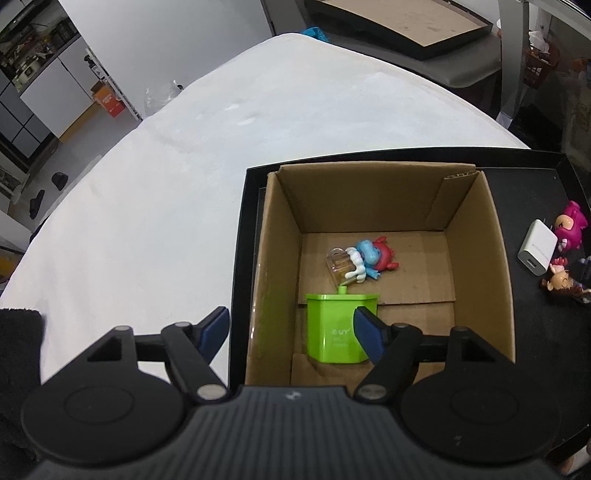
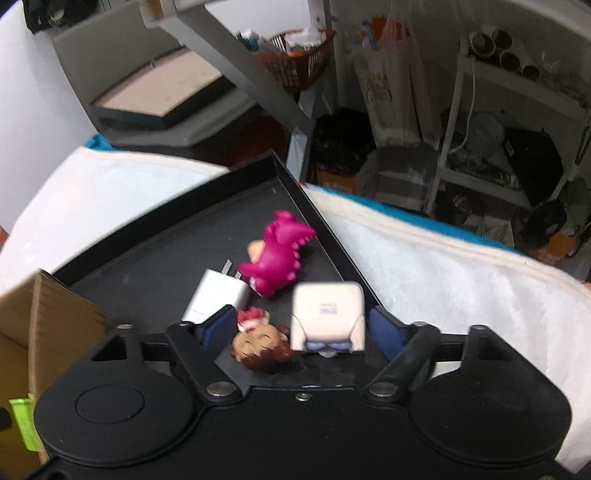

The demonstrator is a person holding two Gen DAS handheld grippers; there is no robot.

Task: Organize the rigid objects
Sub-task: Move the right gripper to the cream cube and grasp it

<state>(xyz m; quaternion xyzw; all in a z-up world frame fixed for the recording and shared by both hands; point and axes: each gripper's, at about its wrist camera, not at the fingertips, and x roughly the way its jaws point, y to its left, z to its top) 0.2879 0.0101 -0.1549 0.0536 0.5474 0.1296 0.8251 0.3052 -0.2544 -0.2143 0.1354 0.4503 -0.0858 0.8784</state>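
Note:
A cardboard box [image 1: 476, 236] stands in a black tray [image 1: 535, 184]. Inside it lie a green plastic bin [image 1: 338, 328] and a blue-and-red figurine [image 1: 369, 258] with a clear piece. My left gripper [image 1: 291, 328] is open above the box's near left wall, empty. On the tray beside the box lie a pink dinosaur figurine [image 2: 280, 254], a white charger [image 2: 218, 295], a brown-haired doll figurine [image 2: 260, 343] and a white boxy toy [image 2: 327, 315]. My right gripper [image 2: 304, 330] is open just above the doll and the boxy toy, holding nothing.
The tray sits on a white fleece cloth [image 1: 166, 184] over the table. Another flat tray [image 1: 406, 26] lies on a grey surface behind. Shelves and a red basket [image 2: 295, 59] stand beyond the table's far edge.

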